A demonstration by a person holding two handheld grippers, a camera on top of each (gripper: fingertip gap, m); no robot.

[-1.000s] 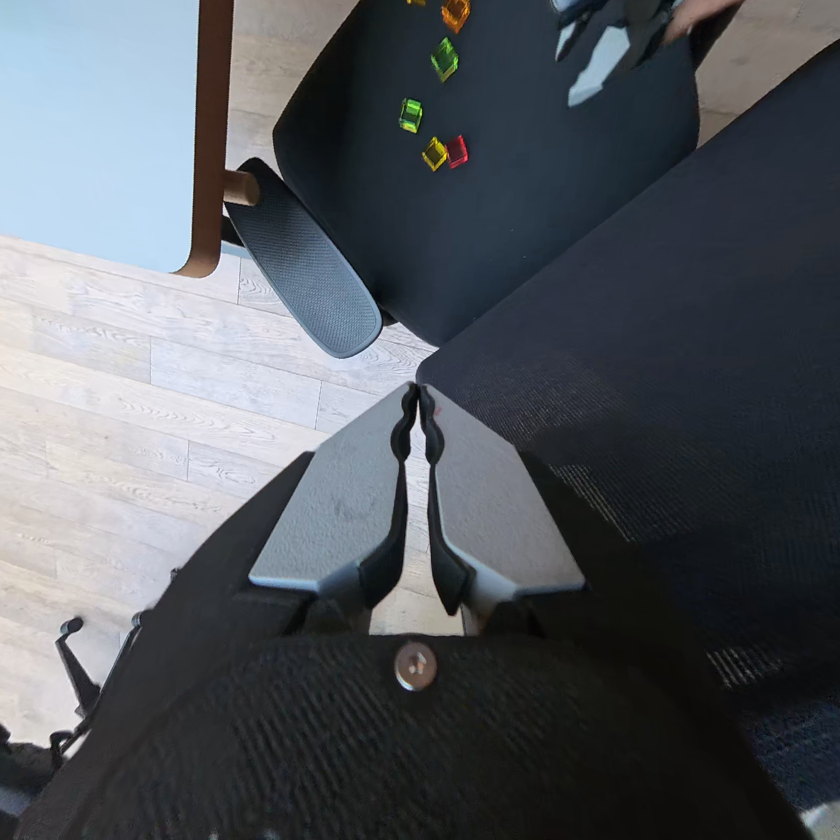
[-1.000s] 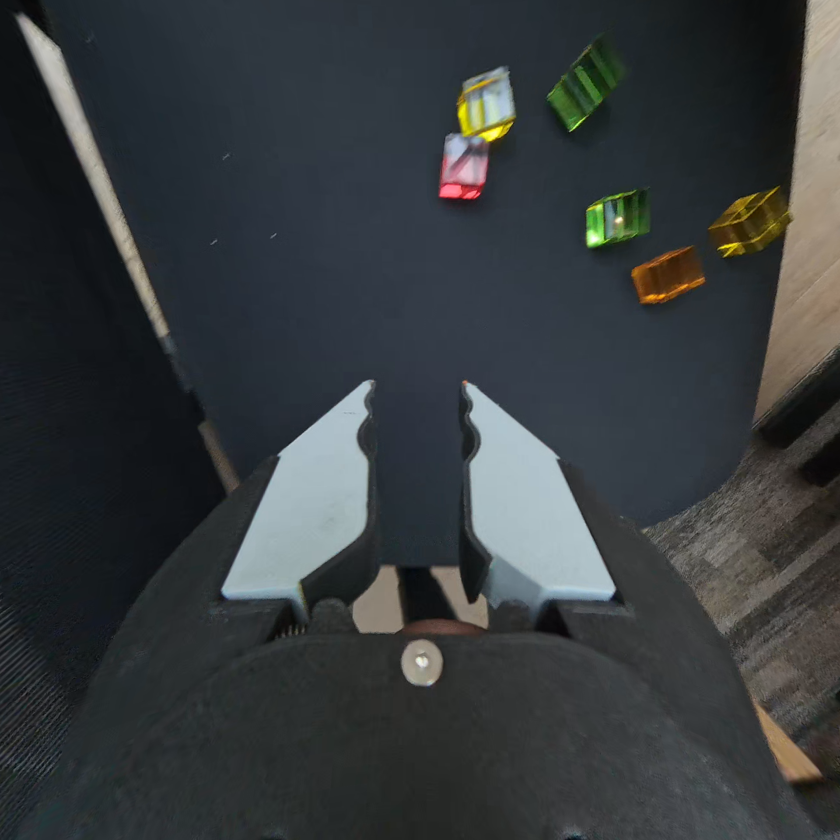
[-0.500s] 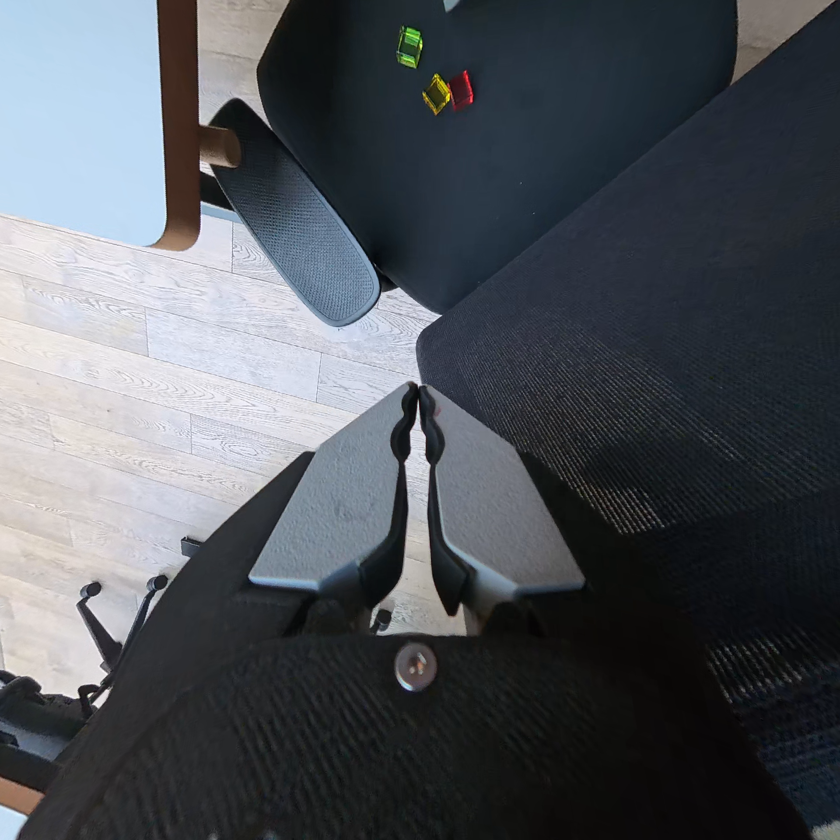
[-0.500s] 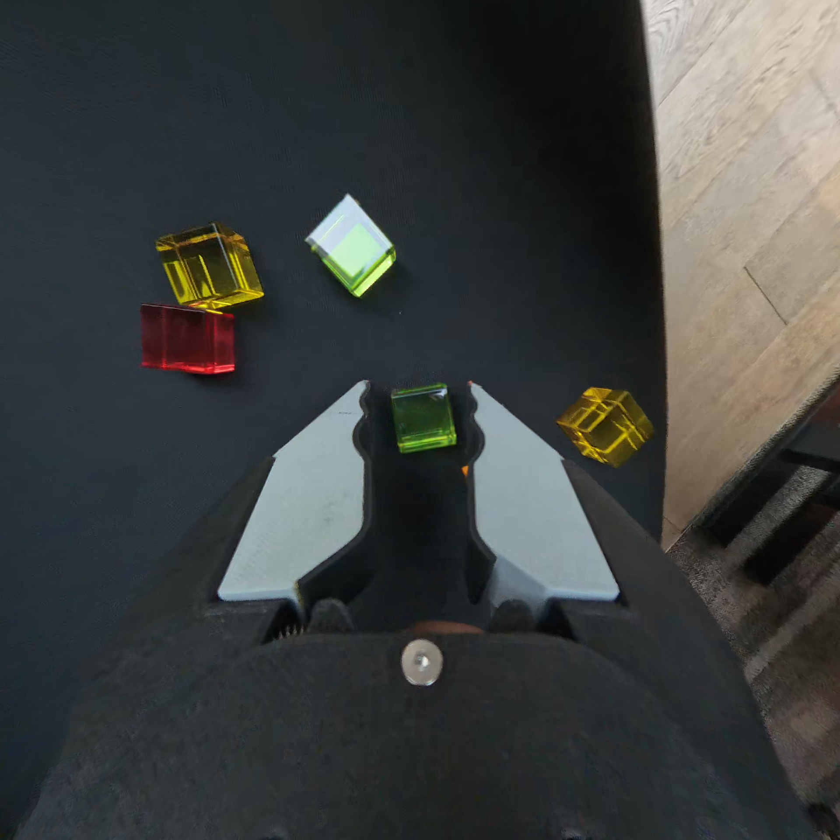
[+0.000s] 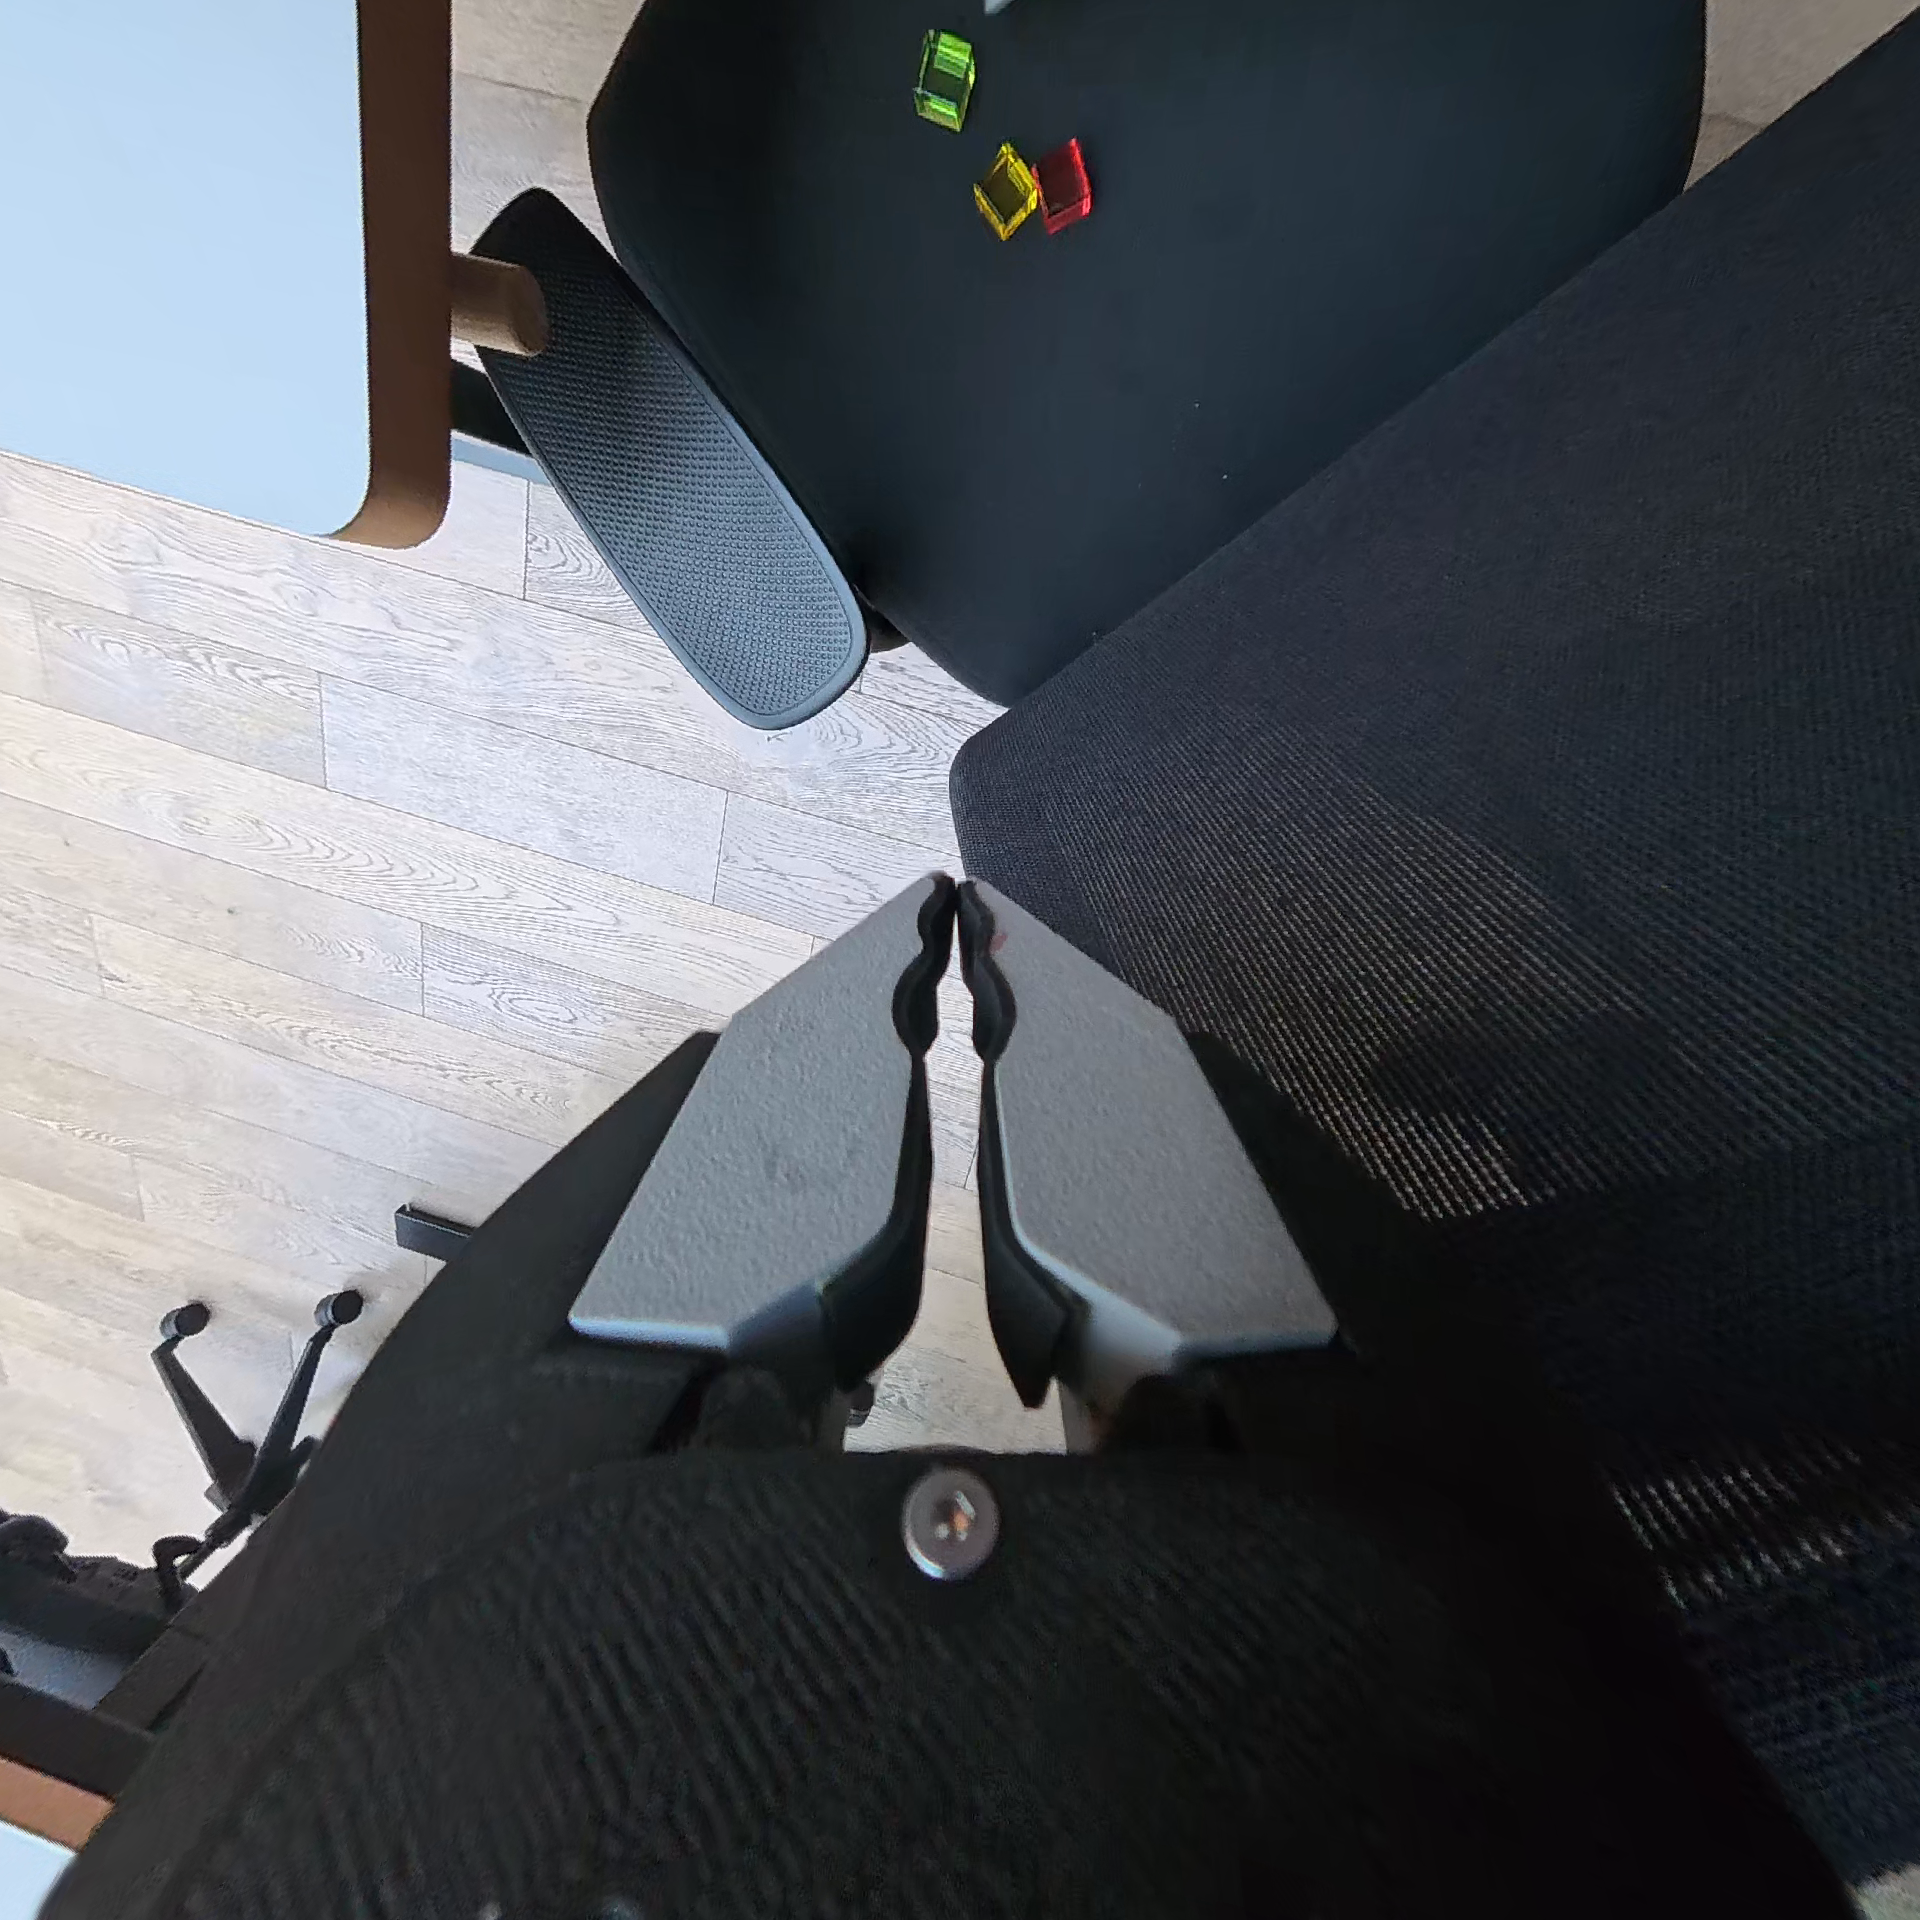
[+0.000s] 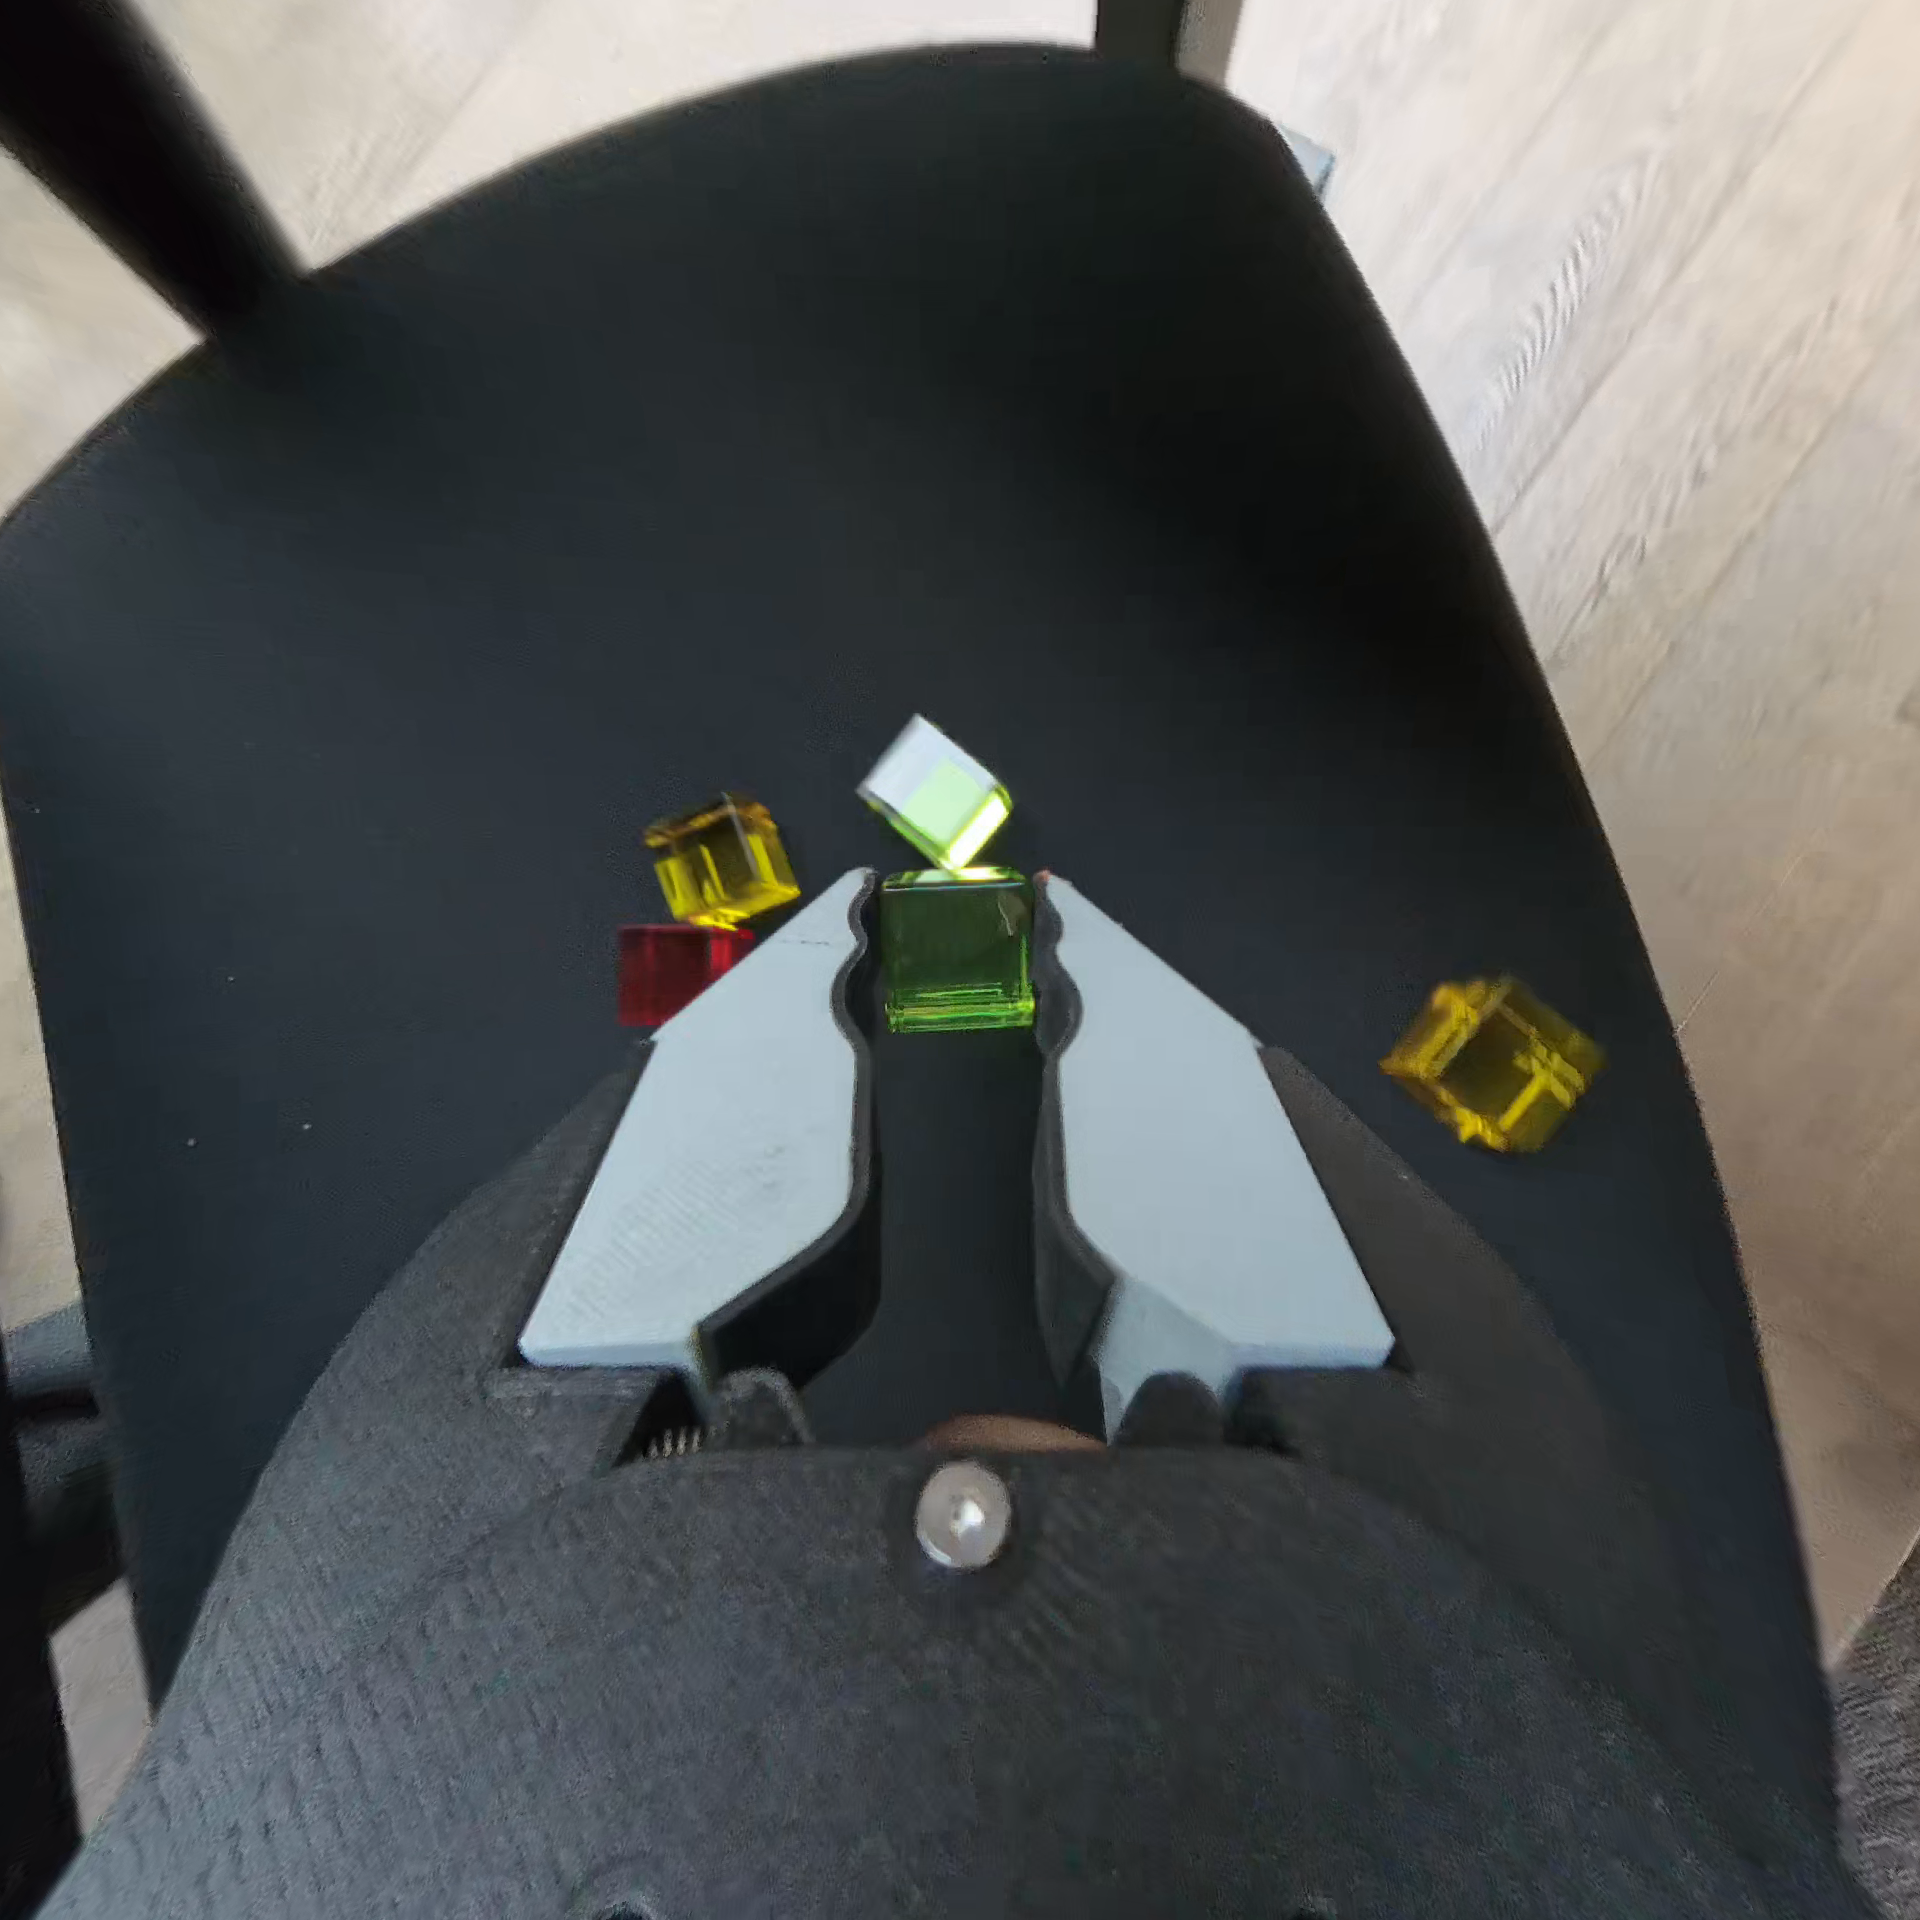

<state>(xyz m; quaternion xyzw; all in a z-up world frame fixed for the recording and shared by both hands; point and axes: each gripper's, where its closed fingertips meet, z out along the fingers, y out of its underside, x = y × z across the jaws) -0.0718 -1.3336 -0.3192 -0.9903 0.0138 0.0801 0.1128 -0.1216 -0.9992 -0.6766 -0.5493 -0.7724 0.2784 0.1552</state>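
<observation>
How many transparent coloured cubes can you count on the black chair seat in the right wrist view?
5. A dark green transparent cube sits between the fingers; a pale green one just beyond; a yellow and a red to the left; another yellow right. Others may be hidden.

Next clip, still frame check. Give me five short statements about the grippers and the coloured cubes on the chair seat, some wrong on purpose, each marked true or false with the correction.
1. The right gripper has a dark green cube between its fingers. True.
2. The left gripper is wide open. False: its jaws are shut, with nothing between them.
3. A red cube lies beside a yellow cube on the black chair seat. True.
4. A blue cube lies on the seat. False: only green, yellow and red cubes show.
5. The left gripper hangs over the cubes. False: it is over the wooden floor, beside a second seat.
</observation>
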